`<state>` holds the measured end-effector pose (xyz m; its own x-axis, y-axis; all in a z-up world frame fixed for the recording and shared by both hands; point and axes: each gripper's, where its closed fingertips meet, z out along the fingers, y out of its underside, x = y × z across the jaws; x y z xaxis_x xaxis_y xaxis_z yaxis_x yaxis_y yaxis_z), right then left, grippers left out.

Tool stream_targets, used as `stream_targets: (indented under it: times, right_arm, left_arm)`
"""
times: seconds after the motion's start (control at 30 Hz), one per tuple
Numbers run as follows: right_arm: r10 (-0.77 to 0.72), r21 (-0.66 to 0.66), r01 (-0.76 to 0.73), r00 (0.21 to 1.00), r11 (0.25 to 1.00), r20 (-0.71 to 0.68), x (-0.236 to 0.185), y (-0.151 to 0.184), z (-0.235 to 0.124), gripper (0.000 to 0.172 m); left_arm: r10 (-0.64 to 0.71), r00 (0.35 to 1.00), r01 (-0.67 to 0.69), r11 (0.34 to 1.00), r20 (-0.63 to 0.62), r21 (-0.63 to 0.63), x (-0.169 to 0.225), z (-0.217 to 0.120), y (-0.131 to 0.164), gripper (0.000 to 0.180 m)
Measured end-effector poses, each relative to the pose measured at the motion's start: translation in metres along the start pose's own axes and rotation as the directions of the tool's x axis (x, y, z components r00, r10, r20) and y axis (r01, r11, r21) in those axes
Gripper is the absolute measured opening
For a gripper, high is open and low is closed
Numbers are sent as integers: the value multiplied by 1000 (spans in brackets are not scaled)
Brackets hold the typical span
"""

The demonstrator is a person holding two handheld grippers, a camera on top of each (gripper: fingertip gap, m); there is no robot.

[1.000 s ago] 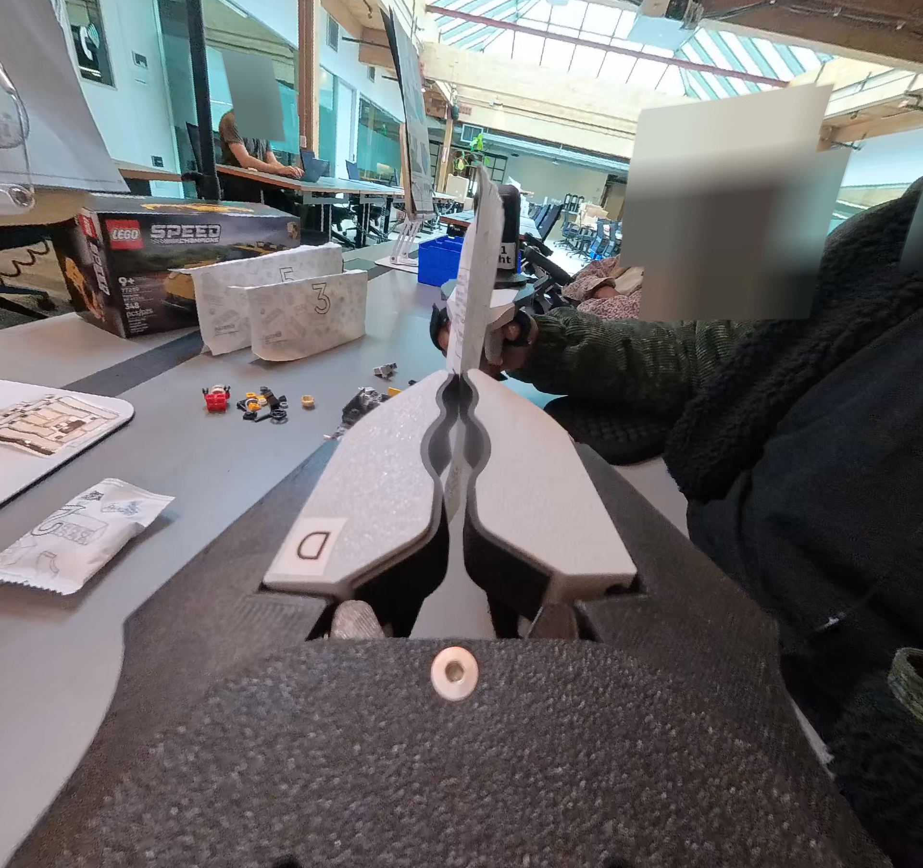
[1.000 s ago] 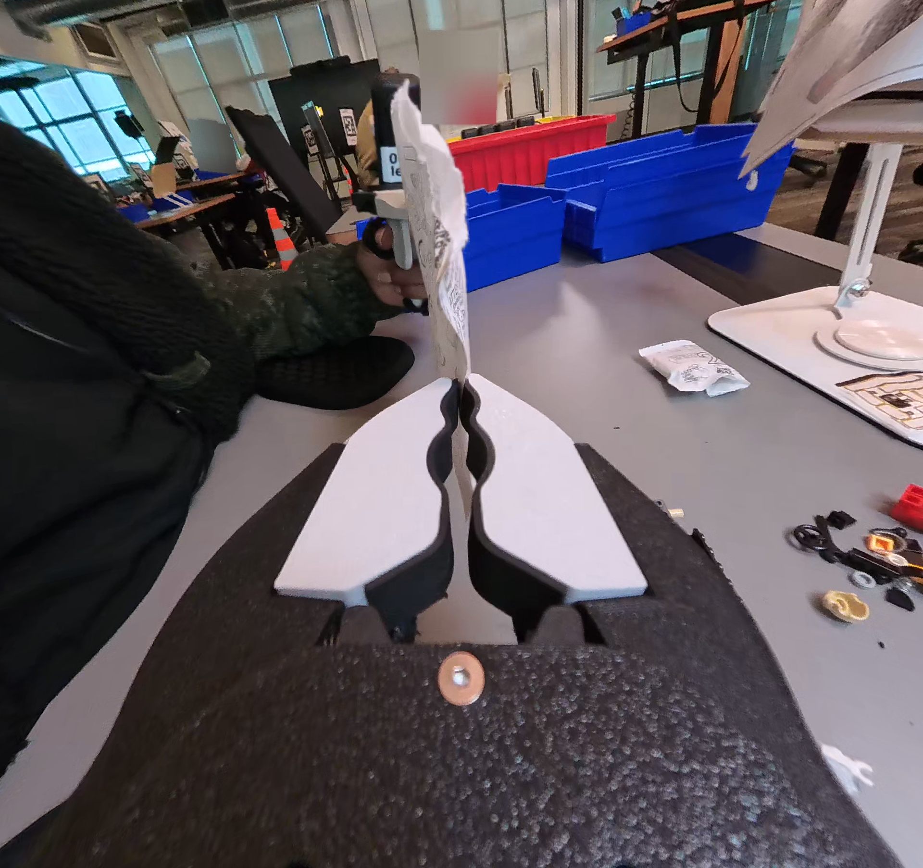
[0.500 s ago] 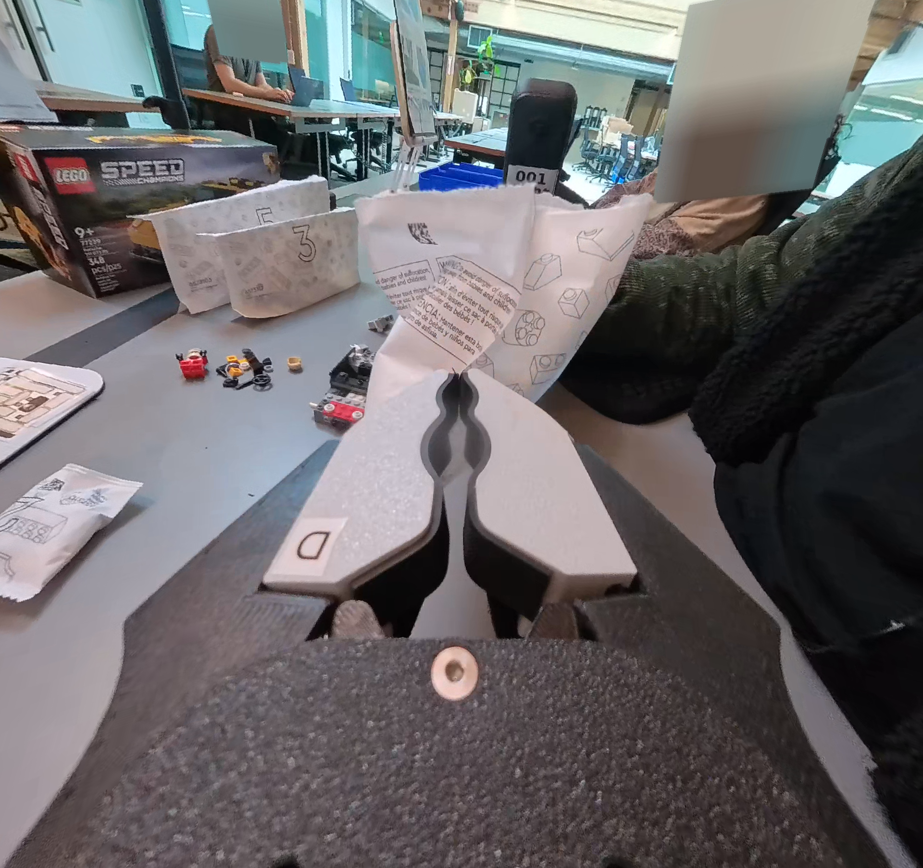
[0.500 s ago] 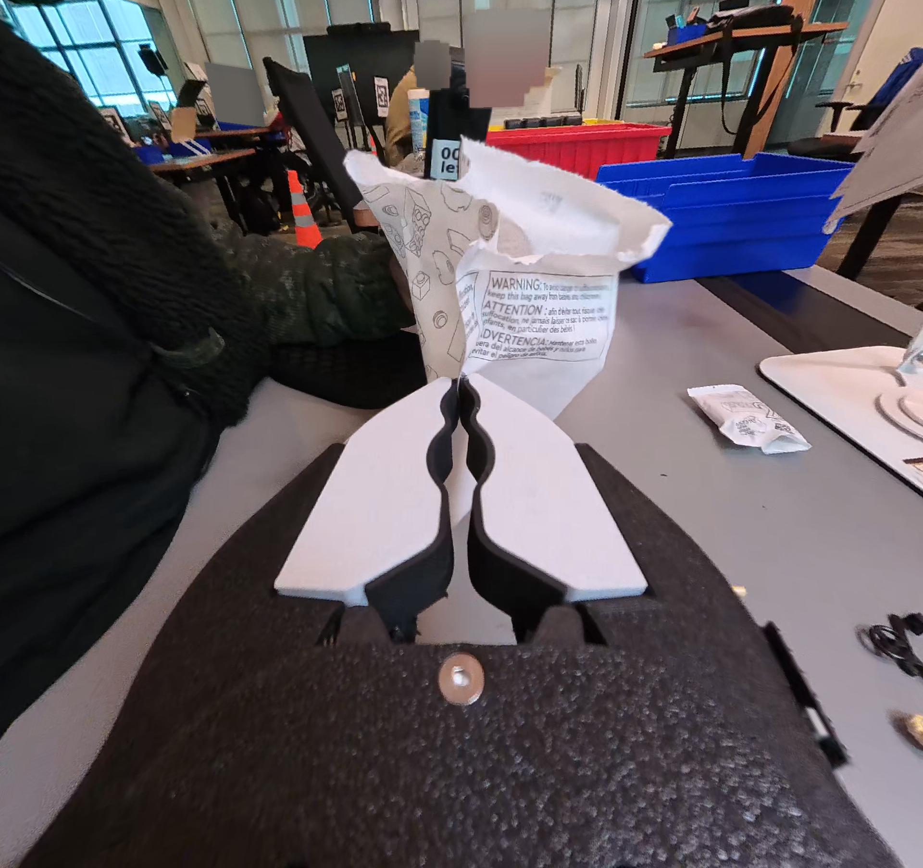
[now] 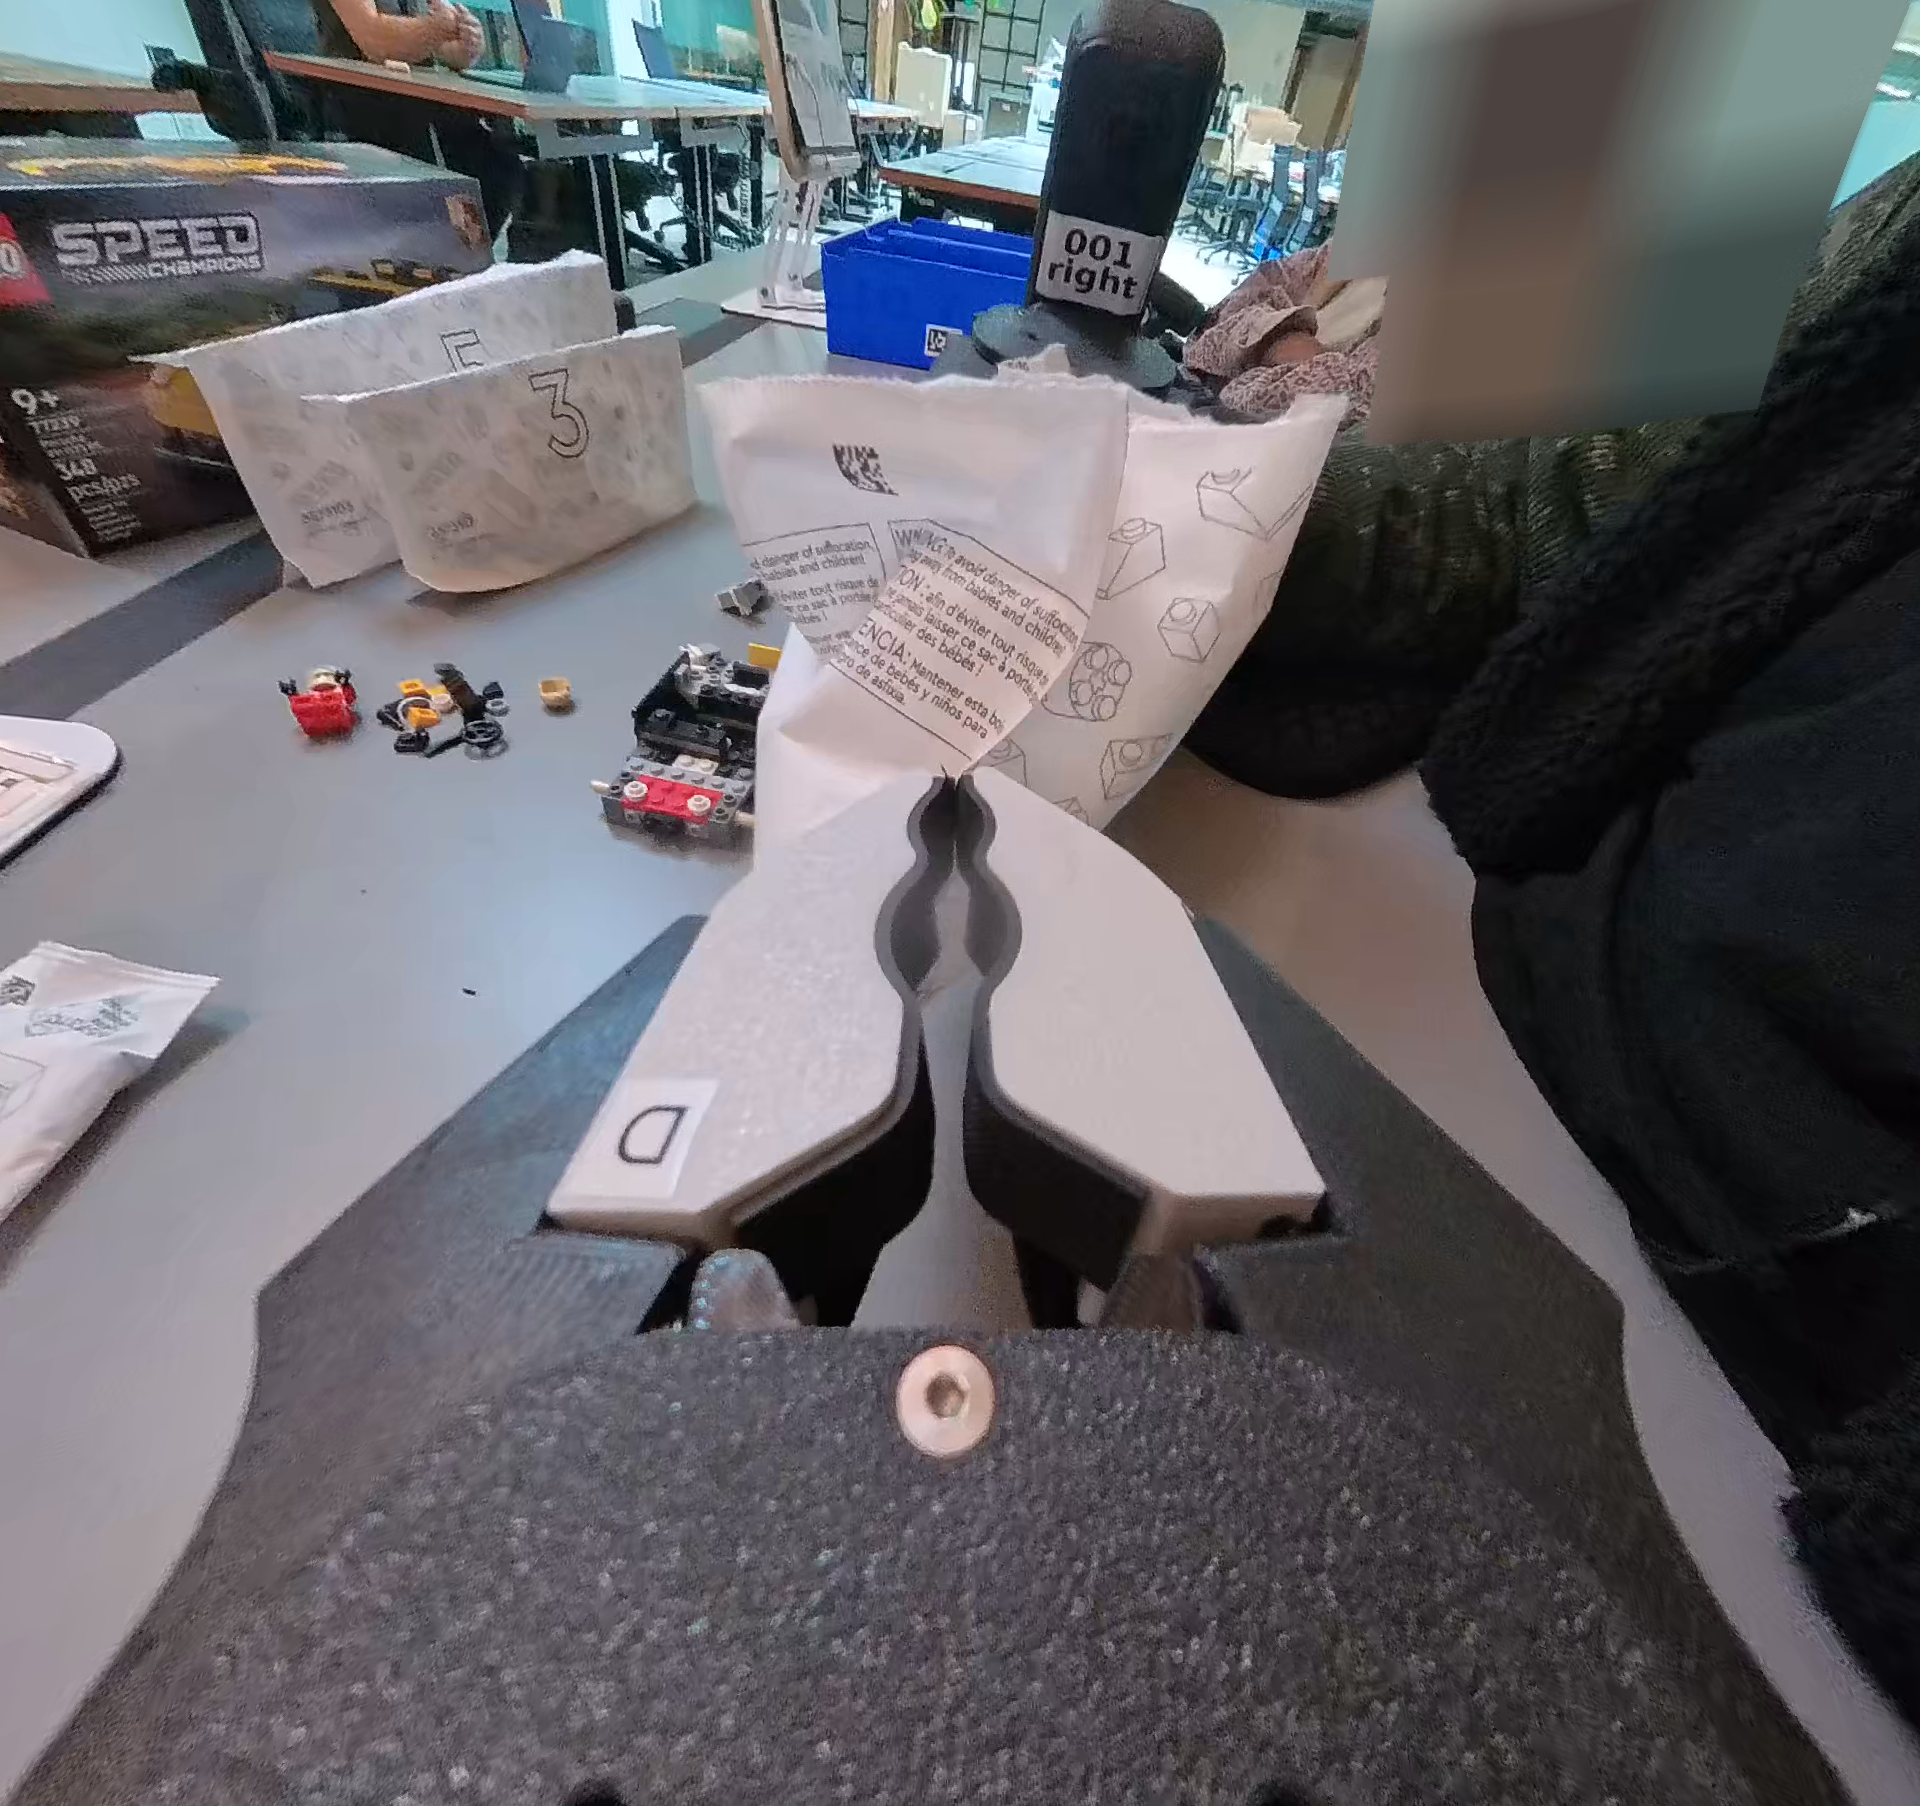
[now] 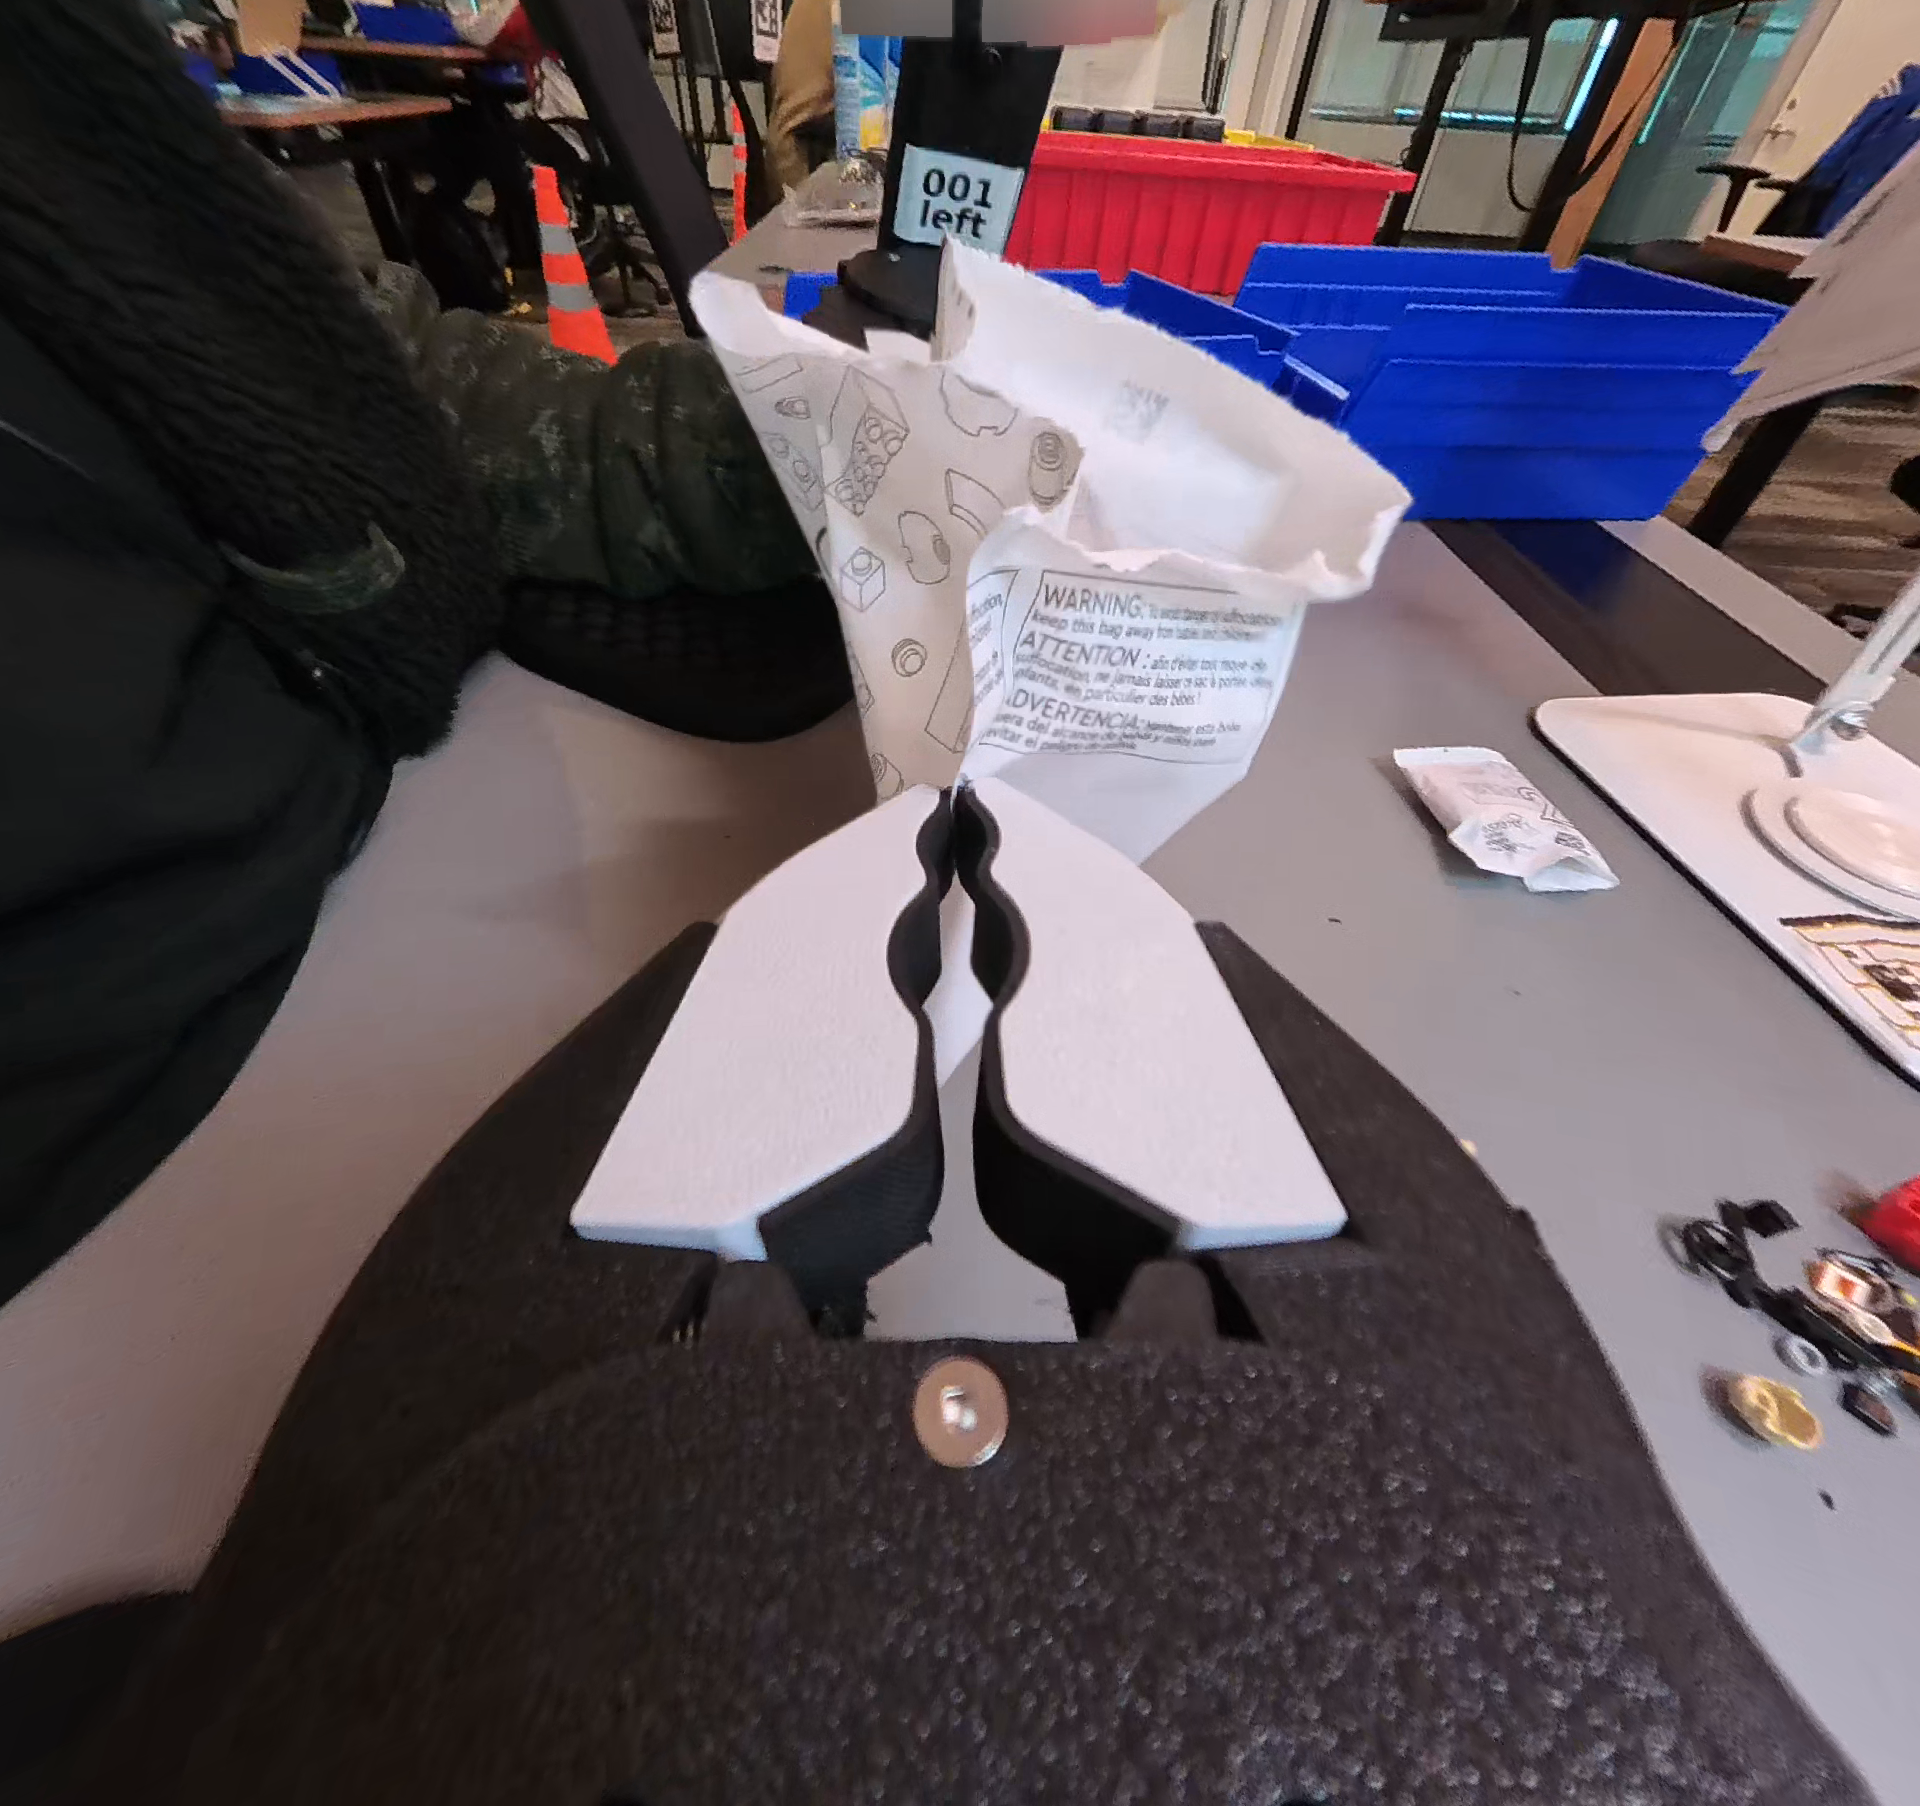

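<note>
The left tool (image 5: 954, 782) is pinched shut on one side of a white paper bag (image 5: 935, 530), its two pale fingers (image 5: 800, 935) pressed together with the paper caught at their tips. The right tool (image 6: 958, 798) is clamped the same way on the opposite side of the same paper bag (image 6: 1101, 676), so the bag hangs between the two tools above the grey counter (image 5: 343, 883), its torn top edge standing open. The bag is printed with line drawings of building bricks and a boxed block of text.

In the left wrist view, the black handle of the right tool rises just behind the bag, and a dark green sleeve (image 5: 1455, 551) reaches in from the right. Just left of the bag on the counter sits a partly built toy car (image 5: 691, 754) of black, grey and red bricks. Farther left lies a scatter of small loose pieces (image 5: 436, 712), red, orange and black. Behind them two sealed white numbered bags (image 5: 520, 468) lean against a dark toy box (image 5: 177, 302). A small flat white packet (image 5: 73, 1039) lies near the left edge, and a blue bin (image 5: 914, 302) stands farther back.

In the right wrist view, a small crumpled white packet (image 6: 1496, 821) lies to the right of the bag, beside the white base of a stand (image 6: 1704, 780). Loose pieces (image 6: 1808, 1320) lie near the right edge. Blue bins (image 6: 1538, 385) and a red bin (image 6: 1195, 198) stand at the far side of the counter.
</note>
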<state>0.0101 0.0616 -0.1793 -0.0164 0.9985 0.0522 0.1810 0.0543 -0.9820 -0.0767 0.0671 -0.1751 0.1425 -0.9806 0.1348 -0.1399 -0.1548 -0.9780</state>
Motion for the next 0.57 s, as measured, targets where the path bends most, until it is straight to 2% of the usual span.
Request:
stream_targets:
  times: [0.1,0.17,0.27,0.37,0.47,0.5,0.57]
  right_arm:
    - [-41,-93,37,998,995,-39,6,14,-8,0]
    - [-17,-161,10,999,987,-40,8,26,-16,1]
    - [62,-197,-67,998,978,-30,9,29,-30,20]
    - [66,-127,-69,997,989,-29,10,-2,-44,23]
    - [11,-80,-12,1000,997,-21,4,-46,-51,12]
    - [-10,-115,7,1000,993,-28,3,-54,-49,3]
    - [-58,-243,51,998,969,-21,0,-57,-37,0]
  left_arm:
    - [14,1000,-14,1000,-6,-13,-1,-5,4,0]
    - [35,999,-35,999,9,-38,-5,-8,10,0]
    - [44,999,-43,998,8,-54,-7,-10,14,0]
    - [66,998,-65,996,2,-64,-4,-7,14,1]
    - [89,996,-89,993,-3,-77,1,-3,14,0]
    - [92,996,-92,993,-8,-78,3,-2,13,0]
    - [113,994,-113,991,-10,-76,7,-1,11,0]
